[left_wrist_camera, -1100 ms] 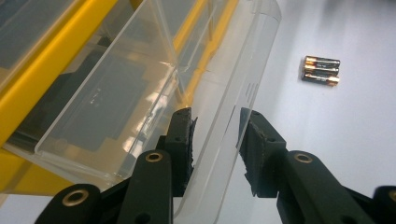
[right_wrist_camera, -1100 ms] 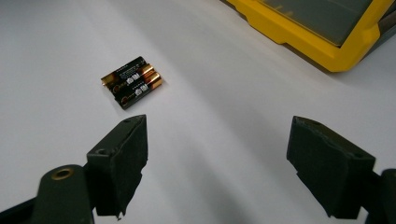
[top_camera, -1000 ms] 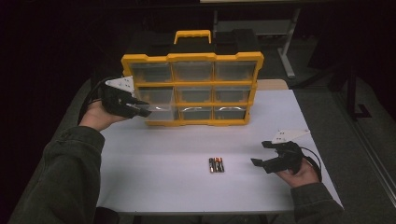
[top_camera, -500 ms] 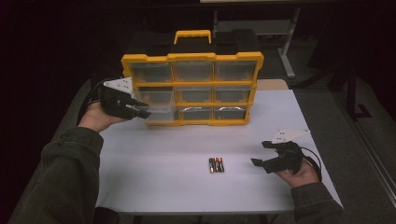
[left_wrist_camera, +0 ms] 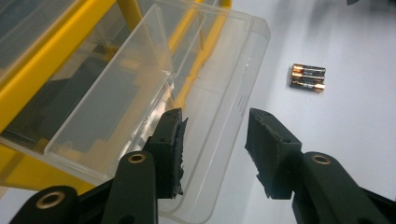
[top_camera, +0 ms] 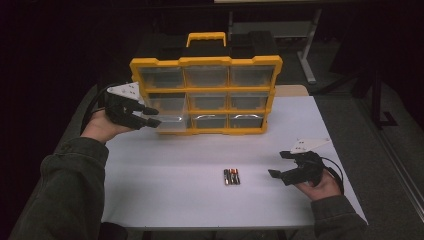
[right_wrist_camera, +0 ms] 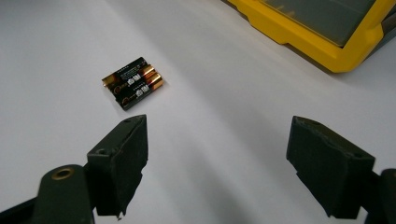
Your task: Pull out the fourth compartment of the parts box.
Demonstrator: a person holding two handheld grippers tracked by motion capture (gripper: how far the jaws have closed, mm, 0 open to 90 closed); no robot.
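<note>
Left claw [left_wrist_camera: 212, 154], jaws apart, straddles the drawer [left_wrist_camera: 187, 93] front, pulled partway out; right claw [right_wrist_camera: 217, 163], apart, hovers near batteries [right_wrist_camera: 133, 83] on tabletop [top_camera: 175, 185]. Risk: drawer slipping free if overpulled.

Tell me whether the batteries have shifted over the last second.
No. In the high view the batteries lie at the same spot on the white table, the same way off the yellow organizer.

batteries [top_camera: 231, 176] before organizer [top_camera: 206, 95]
</note>
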